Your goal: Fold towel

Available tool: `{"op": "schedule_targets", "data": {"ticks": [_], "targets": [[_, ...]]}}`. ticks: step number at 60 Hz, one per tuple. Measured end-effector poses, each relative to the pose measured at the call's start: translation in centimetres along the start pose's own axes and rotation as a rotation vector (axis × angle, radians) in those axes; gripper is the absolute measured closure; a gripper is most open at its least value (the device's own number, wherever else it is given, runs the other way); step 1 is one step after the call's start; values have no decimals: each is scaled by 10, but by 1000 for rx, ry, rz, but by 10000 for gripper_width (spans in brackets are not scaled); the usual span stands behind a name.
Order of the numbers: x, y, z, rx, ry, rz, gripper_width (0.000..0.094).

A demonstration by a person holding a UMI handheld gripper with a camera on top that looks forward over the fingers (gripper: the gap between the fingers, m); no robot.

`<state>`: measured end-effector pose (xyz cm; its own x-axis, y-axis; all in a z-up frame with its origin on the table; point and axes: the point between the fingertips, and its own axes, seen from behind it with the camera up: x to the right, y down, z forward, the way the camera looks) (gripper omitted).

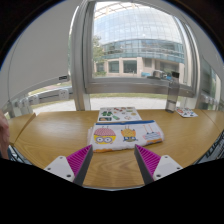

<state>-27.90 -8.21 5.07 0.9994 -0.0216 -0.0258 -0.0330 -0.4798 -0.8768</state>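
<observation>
A small towel (127, 134) with cartoon figures lies flat on the wooden table (60, 135), just ahead of my fingers and a little to the right. It looks folded into a rectangle, white with a blue part at its right end. My gripper (113, 160) is open above the bare table in front of the towel. Its two fingers with magenta pads (79, 160) stand wide apart, and nothing is between them.
A printed sheet or mat (118, 114) lies beyond the towel near the window. A person's hand (4, 133) shows at the table's left end. Small objects (186, 113) sit at the far right. Large windows (140, 40) stand behind the table.
</observation>
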Motion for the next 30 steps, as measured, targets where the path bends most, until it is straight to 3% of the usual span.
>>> {"op": "schedule_targets", "data": {"ticks": [19,25,30], "targets": [[-71,-10,113,-105,9,-96,282],[-78,-1,129,-146,5,-112,411],[-77,0,132,-169,13,-126,585]]}}
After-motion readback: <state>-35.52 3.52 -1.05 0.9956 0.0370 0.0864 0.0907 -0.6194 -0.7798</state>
